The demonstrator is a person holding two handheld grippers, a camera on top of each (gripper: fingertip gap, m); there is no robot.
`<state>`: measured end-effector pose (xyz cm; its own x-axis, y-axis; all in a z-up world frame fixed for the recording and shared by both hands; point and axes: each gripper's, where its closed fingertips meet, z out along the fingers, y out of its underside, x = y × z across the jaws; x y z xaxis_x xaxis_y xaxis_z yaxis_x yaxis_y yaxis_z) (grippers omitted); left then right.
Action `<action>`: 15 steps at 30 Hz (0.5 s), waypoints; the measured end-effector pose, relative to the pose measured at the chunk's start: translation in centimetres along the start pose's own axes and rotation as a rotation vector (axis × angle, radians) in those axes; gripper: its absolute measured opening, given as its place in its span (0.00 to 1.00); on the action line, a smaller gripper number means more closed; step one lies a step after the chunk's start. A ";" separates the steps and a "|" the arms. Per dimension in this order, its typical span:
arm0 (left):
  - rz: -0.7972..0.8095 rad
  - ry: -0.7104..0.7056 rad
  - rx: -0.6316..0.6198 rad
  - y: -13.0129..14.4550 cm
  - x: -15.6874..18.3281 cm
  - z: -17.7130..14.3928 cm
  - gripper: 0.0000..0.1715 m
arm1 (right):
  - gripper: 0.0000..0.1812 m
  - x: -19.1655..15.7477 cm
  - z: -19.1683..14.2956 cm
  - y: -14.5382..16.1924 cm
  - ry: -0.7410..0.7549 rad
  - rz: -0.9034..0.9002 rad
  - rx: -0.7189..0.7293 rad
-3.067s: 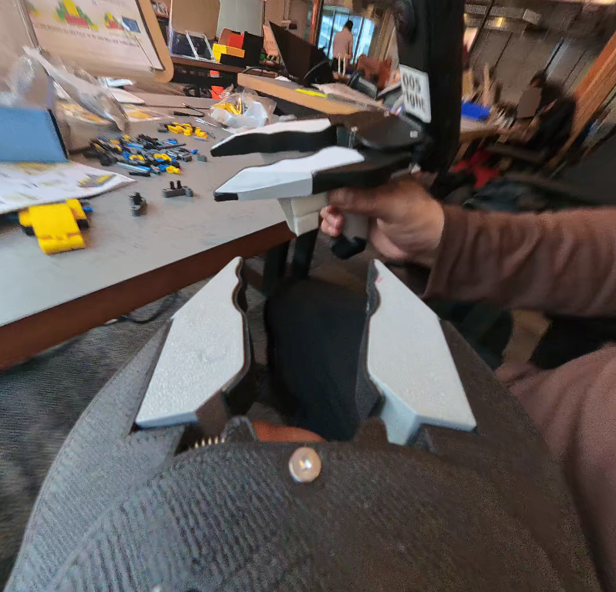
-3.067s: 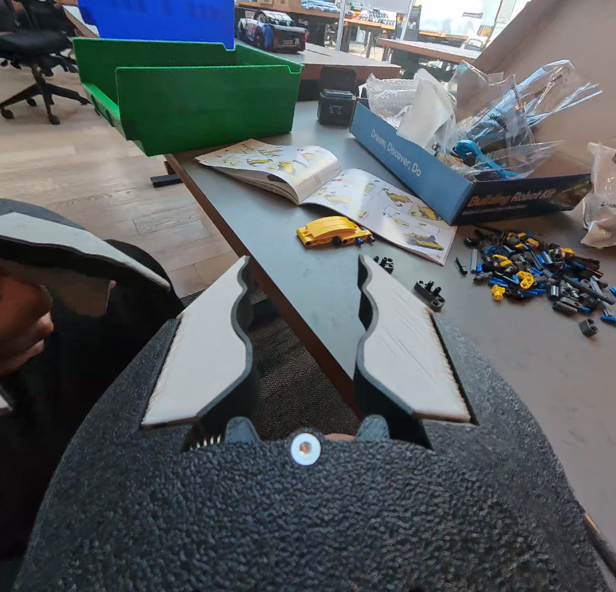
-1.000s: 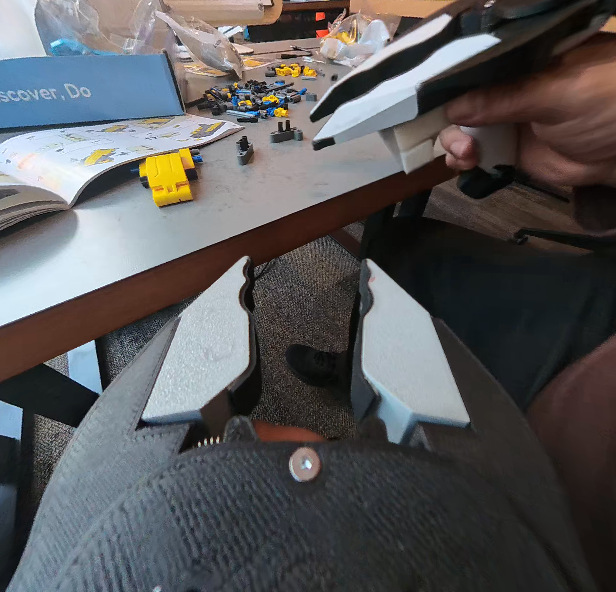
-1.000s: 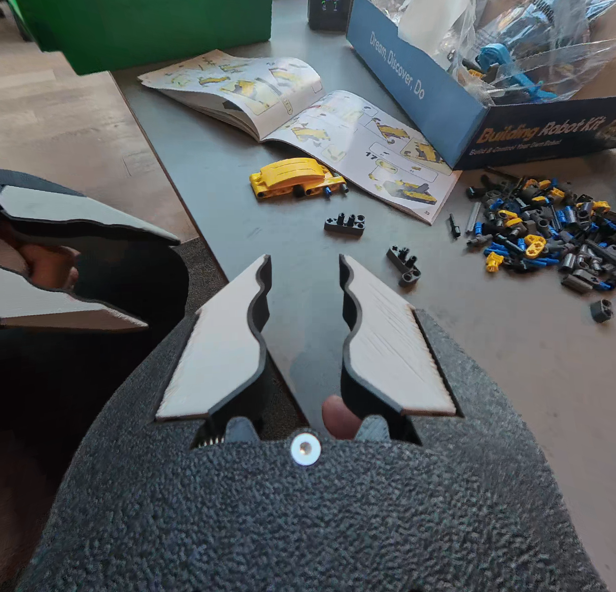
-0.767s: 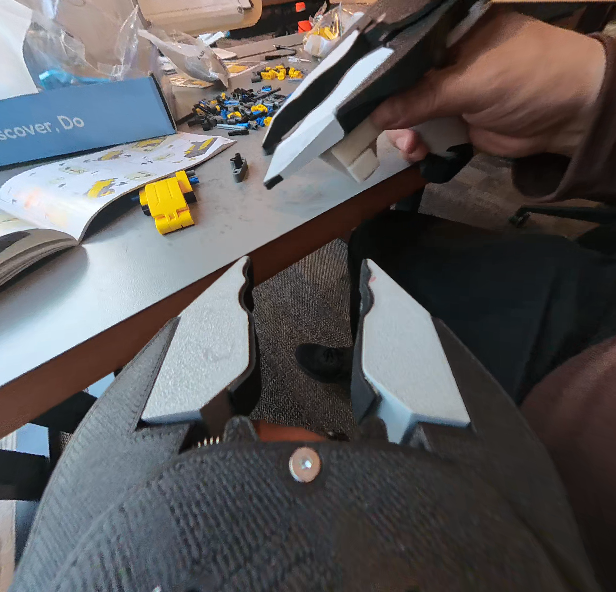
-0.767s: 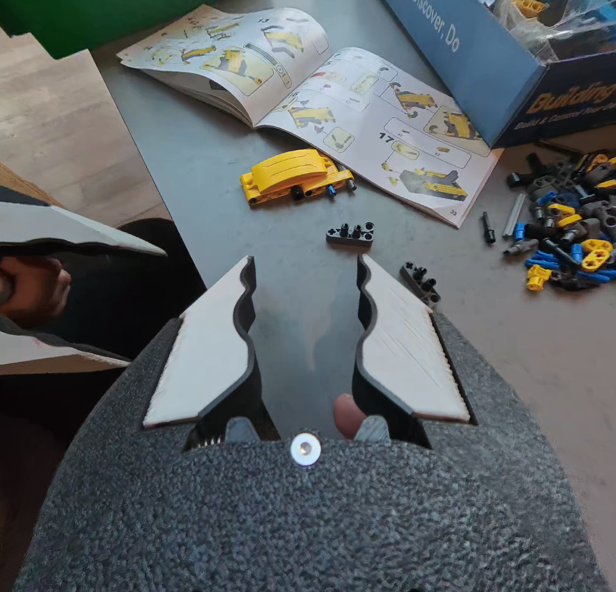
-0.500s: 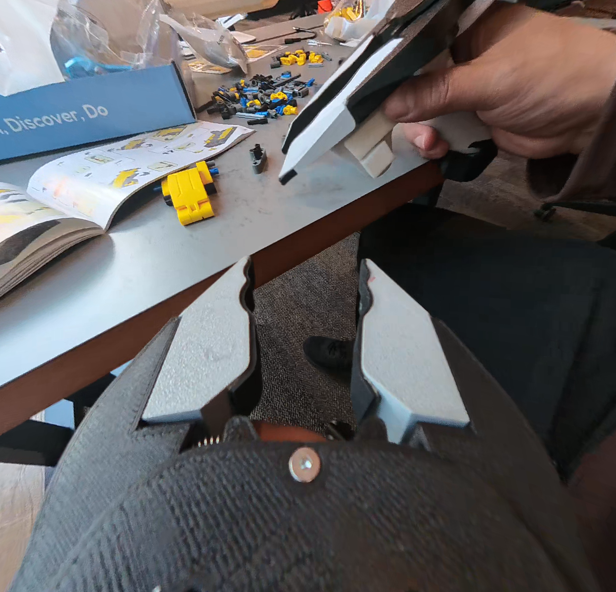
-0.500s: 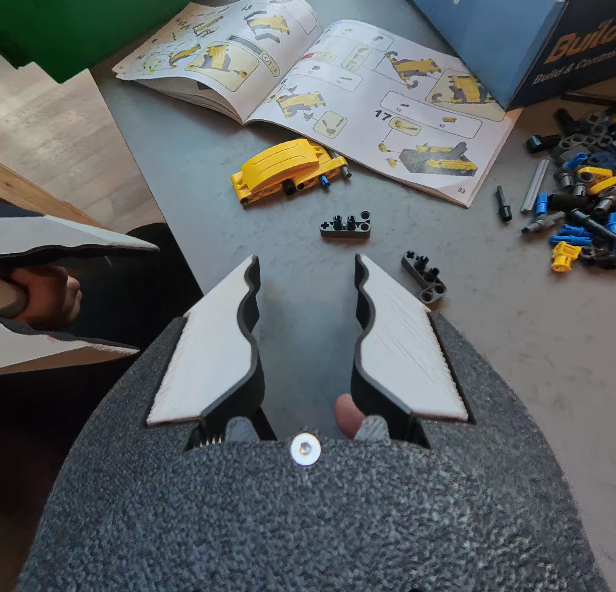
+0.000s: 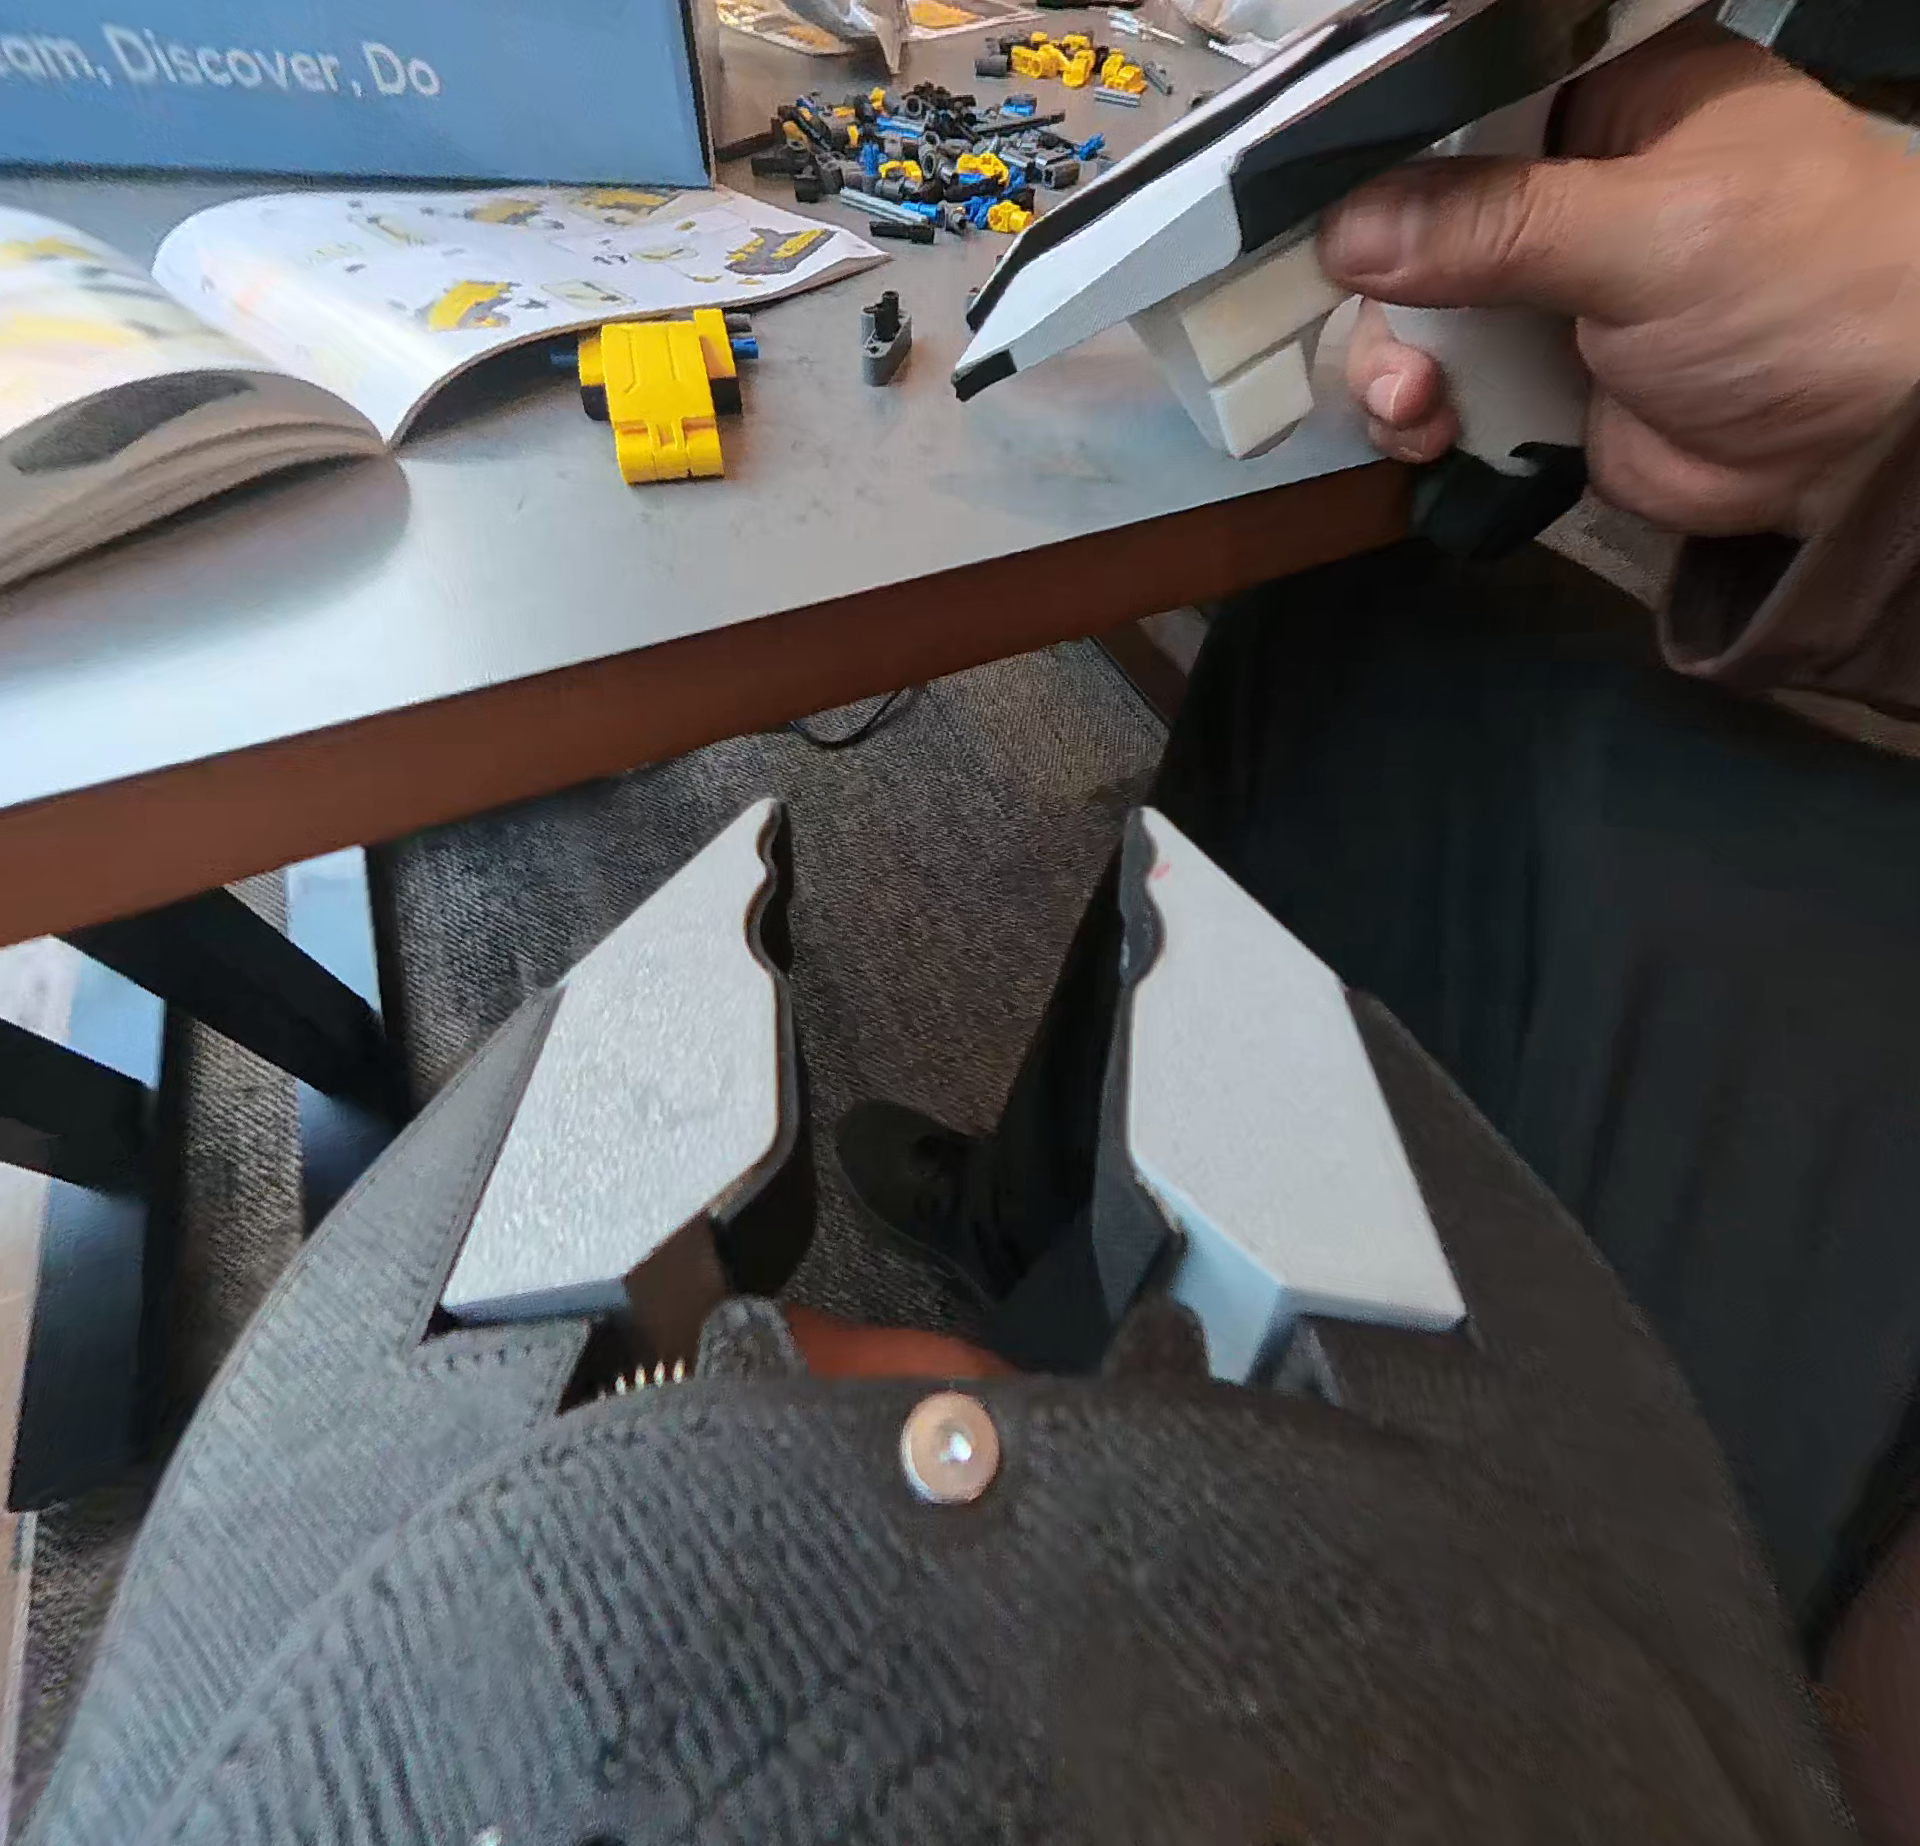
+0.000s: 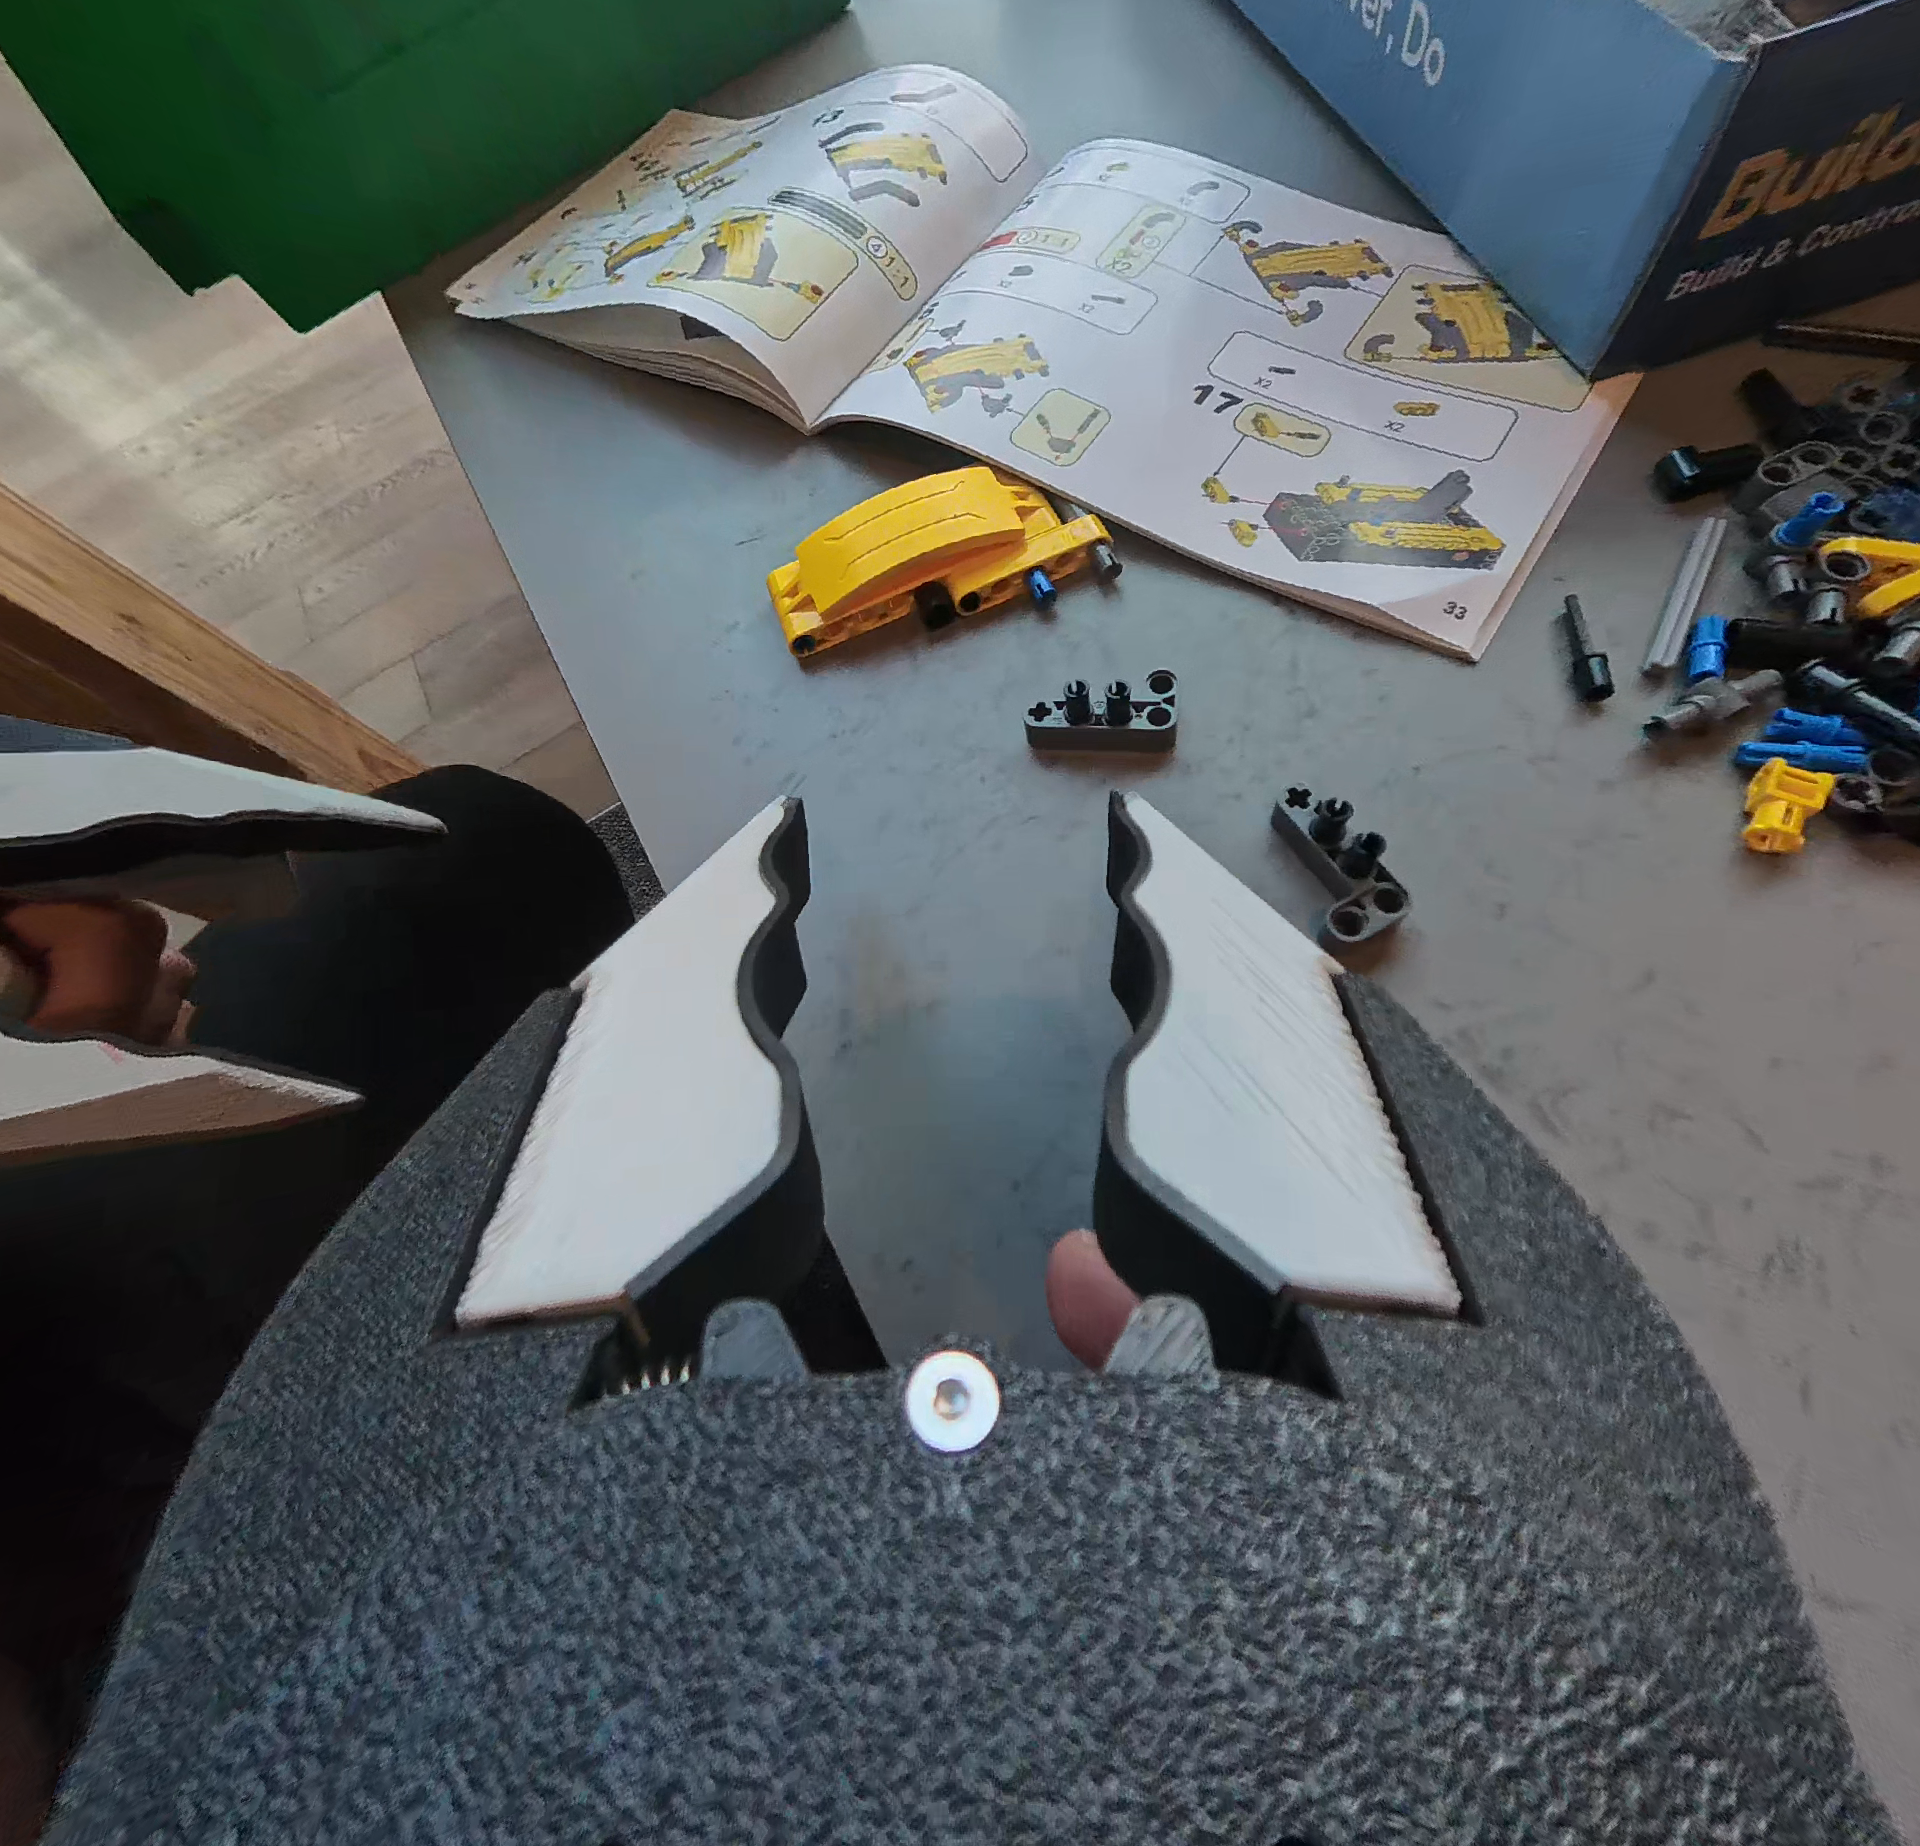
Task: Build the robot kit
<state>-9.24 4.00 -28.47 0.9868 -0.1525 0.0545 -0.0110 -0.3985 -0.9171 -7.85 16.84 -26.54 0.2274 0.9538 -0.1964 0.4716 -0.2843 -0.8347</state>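
Observation:
My right gripper (image 10: 954, 809) is open and empty, low over the grey table (image 10: 1558, 1121). Just ahead lies a dark beam piece with pins (image 10: 1103, 716); a second dark piece (image 10: 1342, 869) lies by the right finger. A yellow brick assembly (image 10: 925, 555) lies farther on, at the edge of an open instruction booklet (image 10: 1039, 310). My left gripper (image 9: 951, 830) is open and empty, held below the table edge (image 9: 623, 705) over carpet. In its view the right gripper (image 9: 1132, 238) hangs near one grey piece (image 9: 886, 340) and the yellow assembly (image 9: 660, 394).
A pile of small blue, yellow and black parts (image 10: 1829, 612) lies at the right. A blue cardboard box (image 10: 1507, 103) stands behind the booklet, a green bin (image 10: 364, 82) at far left. A person's dark-trousered legs (image 9: 1558, 965) and table legs (image 9: 229, 986) sit under the table.
My right gripper has moved down and forward over the table toward the dark pieces, its jaws staying open. My left gripper stays open below the table edge, turned a little toward the table.

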 end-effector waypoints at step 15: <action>-0.261 0.004 0.076 -0.9 -3.2 -3.5 0.39 | 0.33 -0.1 0.9 0.9 0.036 -0.082 -0.158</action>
<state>-12.94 1.71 -26.42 0.9540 -0.0576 0.2941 0.2556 -0.3557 -0.8990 -8.25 16.61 -27.71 0.2117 0.9711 -0.1097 0.6170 -0.2199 -0.7556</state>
